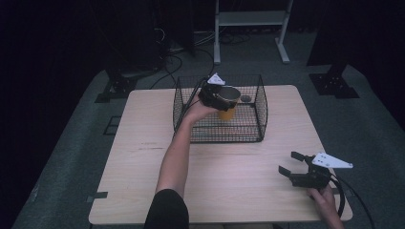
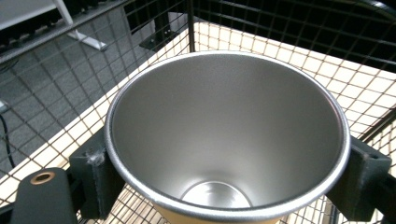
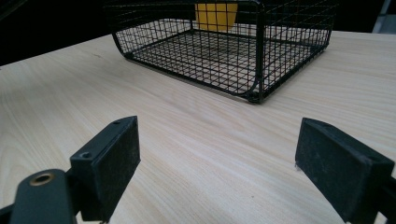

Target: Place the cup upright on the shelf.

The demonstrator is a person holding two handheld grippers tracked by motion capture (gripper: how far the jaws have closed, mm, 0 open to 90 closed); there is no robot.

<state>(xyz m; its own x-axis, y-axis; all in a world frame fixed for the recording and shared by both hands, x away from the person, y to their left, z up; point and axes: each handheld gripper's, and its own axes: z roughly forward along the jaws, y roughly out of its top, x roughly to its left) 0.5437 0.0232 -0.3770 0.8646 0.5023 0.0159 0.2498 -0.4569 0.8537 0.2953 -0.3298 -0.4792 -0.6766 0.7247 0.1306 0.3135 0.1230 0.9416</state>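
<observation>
Left gripper holding a steel-lined yellow tumbler inside a wire basket.

Wooden table [image 1: 143, 143]; black wire basket [image 1: 260, 112] at its far side; tumbler [image 2: 224, 149] upright within, left gripper [image 1: 214, 97] pinching it just under the rim, probably for placing or lifting; right gripper [image 1: 297, 167] idle, jaws spread, low over the near right corner.

A wire basket [image 1: 260, 107] sits on the table [image 1: 143, 157], close to the far edge and about midway between its left and right edges. A cup [image 1: 229, 102] is inside the basket, near its far side, and the left gripper [image 1: 215, 93] is in there too, with a jaw on each side of the cup. The right gripper [image 1: 292, 163] is near the table's near right corner, well apart from the basket.
</observation>
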